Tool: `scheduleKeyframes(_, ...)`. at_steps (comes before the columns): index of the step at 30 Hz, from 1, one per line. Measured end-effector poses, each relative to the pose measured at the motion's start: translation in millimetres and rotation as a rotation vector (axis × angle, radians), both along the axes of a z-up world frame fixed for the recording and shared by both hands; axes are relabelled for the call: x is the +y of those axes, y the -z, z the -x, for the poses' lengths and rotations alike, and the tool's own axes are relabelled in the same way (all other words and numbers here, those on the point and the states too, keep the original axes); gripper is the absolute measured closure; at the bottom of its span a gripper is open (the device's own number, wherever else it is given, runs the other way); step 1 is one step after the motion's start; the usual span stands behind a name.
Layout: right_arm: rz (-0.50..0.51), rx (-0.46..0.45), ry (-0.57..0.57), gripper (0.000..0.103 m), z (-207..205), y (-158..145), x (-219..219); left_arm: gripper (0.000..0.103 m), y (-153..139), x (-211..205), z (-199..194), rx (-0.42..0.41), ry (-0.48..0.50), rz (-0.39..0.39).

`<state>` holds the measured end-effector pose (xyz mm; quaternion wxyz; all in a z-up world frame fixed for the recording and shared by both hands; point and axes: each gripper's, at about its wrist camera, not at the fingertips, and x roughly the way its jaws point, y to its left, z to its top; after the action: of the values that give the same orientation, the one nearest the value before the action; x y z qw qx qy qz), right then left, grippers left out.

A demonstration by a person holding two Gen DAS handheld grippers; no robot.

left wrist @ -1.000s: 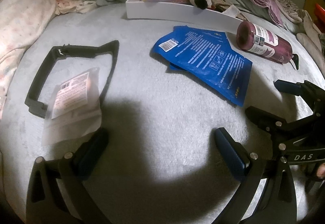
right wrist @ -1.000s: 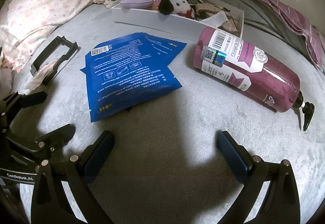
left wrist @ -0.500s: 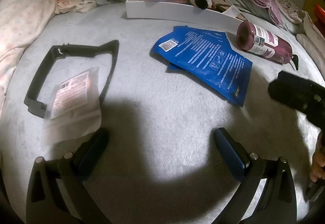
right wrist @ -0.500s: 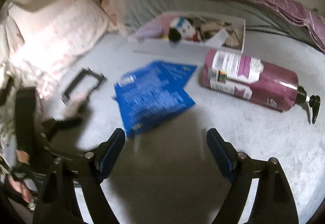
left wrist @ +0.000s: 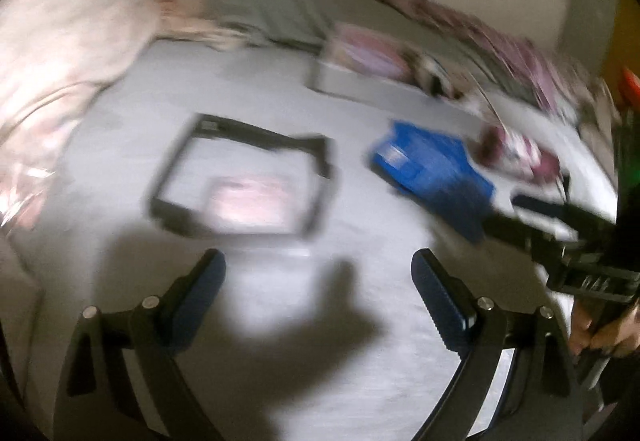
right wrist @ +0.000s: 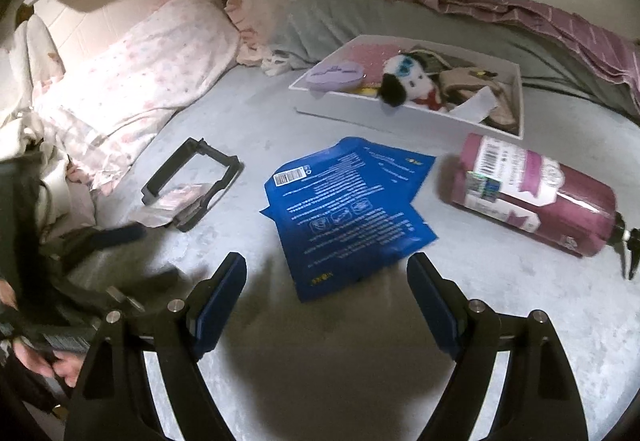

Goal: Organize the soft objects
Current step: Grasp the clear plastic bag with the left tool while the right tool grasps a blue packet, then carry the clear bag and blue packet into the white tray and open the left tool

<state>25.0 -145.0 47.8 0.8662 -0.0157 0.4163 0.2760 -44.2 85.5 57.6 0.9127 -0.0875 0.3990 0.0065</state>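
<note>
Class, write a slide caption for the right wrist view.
Open right gripper above blue packets on a grey bed.

Both tongs now sit higher above the bed (right wrist: pixel 360 381) than a second ago, so each view takes in more of it. The left tongs (left wrist: pixel 318 291) are closing slightly with nothing between them, and their view has blurred. The right tongs (right wrist: pixel 326 295) have narrowed a little, empty. The pillow (right wrist: pixel 140 69) and wall have come into the right view.
</note>
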Motion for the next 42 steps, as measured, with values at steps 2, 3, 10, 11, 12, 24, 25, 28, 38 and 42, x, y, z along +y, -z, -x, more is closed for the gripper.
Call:
scheduleKeyframes(2,0.047,-0.010,-0.007,0.019,-3.5,4.0,8.3,0.009,2.3,28.8,-0.8,0.009,-0.076,0.060)
scheduleKeyframes(3,0.058,-0.017,-0.010,0.019,-3.8,5.0,10.0,0.009,5.9,39.9,-4.0,0.030,-0.095,0.100)
scheduleKeyframes(10,0.099,-0.062,-0.014,0.018,-21.5,5.5,14.1,0.023,32.1,53.8,-29.9,0.136,-0.097,0.222)
scheduleKeyframes(11,0.113,-0.067,-0.017,0.018,-26.2,5.4,13.8,0.029,34.3,51.9,-32.7,0.147,-0.101,0.203)
scheduleKeyframes(12,0.127,-0.067,-0.022,0.018,-31.4,6.0,13.6,0.040,35.1,49.0,-35.0,0.154,-0.114,0.164)
scheduleKeyframes(24,0.104,0.041,-0.056,0.011,-52.6,29.4,22.7,0.101,9.6,46.8,-3.2,0.082,-0.145,0.198)
scheduleKeyframes(25,0.102,0.040,-0.071,0.011,-49.4,29.3,26.3,0.101,4.2,43.5,-0.8,0.065,-0.126,0.203)
scheduleKeyframes(28,0.130,0.022,-0.098,0.011,-37.6,29.1,35.6,0.101,-6.9,34.9,2.9,0.039,-0.074,0.200)
scheduleKeyframes(38,-0.077,0.069,-0.013,0.090,-29.2,15.3,0.6,0.101,-19.0,10.5,-8.9,0.006,0.013,0.168)
scheduleKeyframes(42,-0.190,0.080,-0.023,0.098,-22.8,6.7,-12.2,0.101,-23.2,0.1,-13.9,-0.007,0.051,0.180)
